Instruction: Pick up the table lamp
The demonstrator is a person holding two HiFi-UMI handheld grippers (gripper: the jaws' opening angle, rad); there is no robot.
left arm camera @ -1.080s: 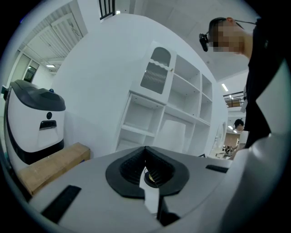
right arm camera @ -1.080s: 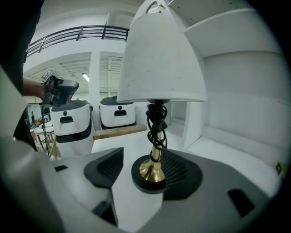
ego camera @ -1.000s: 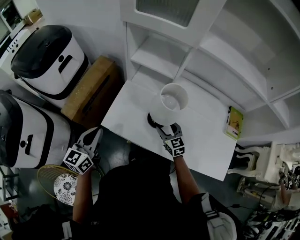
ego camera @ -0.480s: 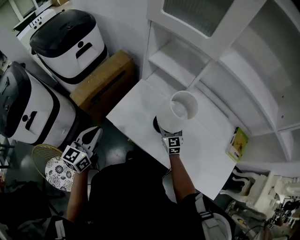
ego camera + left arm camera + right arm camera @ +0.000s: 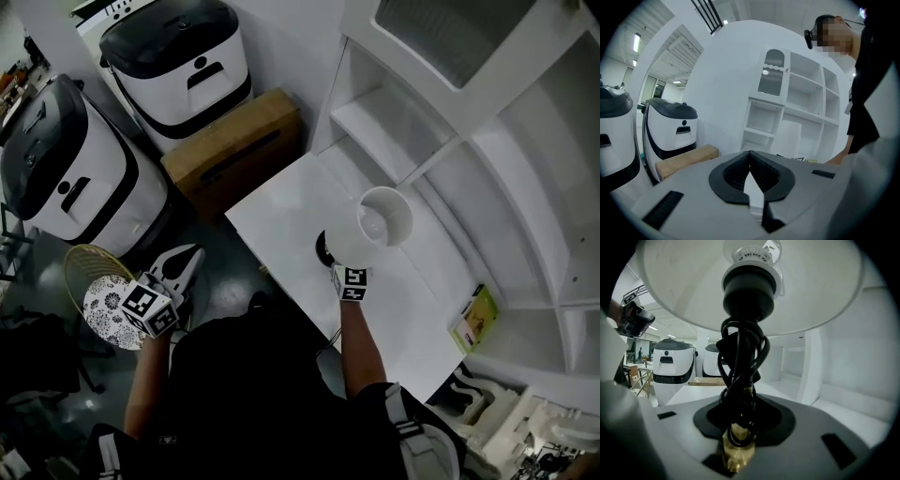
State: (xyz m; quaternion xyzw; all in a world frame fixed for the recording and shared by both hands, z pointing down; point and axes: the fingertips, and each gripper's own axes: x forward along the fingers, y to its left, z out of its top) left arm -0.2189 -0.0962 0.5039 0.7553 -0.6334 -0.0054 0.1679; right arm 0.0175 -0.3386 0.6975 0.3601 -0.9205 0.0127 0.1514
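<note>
1. Head view: the table lamp [image 5: 375, 225] stood on the white table [image 5: 281, 211], near the table's front edge. Its long axis ran straight up from the table: dark base [image 5: 323, 247] down on the top, white shade [image 5: 384, 217] above, the shade's open mouth facing the camera. My right gripper [image 5: 346, 266] reached in over that front edge, and its tips went under the shade at the lamp's stem. My left gripper [image 5: 181, 265] hung off the table's left corner, well apart from the lamp, with nothing in it.

2. Left gripper view: the left gripper's [image 5: 750, 154] jaws were together, pads meeting at the tips, empty. Beyond them a pale upright block [image 5: 790, 138], most likely the shade, stood before the shelf unit [image 5: 806, 98] behind the table.

3. Right gripper view: the right gripper's [image 5: 740, 427] jaws had just been closing and had come in on the lamp's stem. The stem, wrapped in black cord [image 5: 740, 357], sat between the pads, with a brass fitting [image 5: 737, 451] at the bottom. From the jaws the stem rose vertically to the black socket [image 5: 749, 284] and the shade's underside [image 5: 679, 291], directly above the gripper. The table's top [image 5: 693, 392] showed beyond on the left.
</note>
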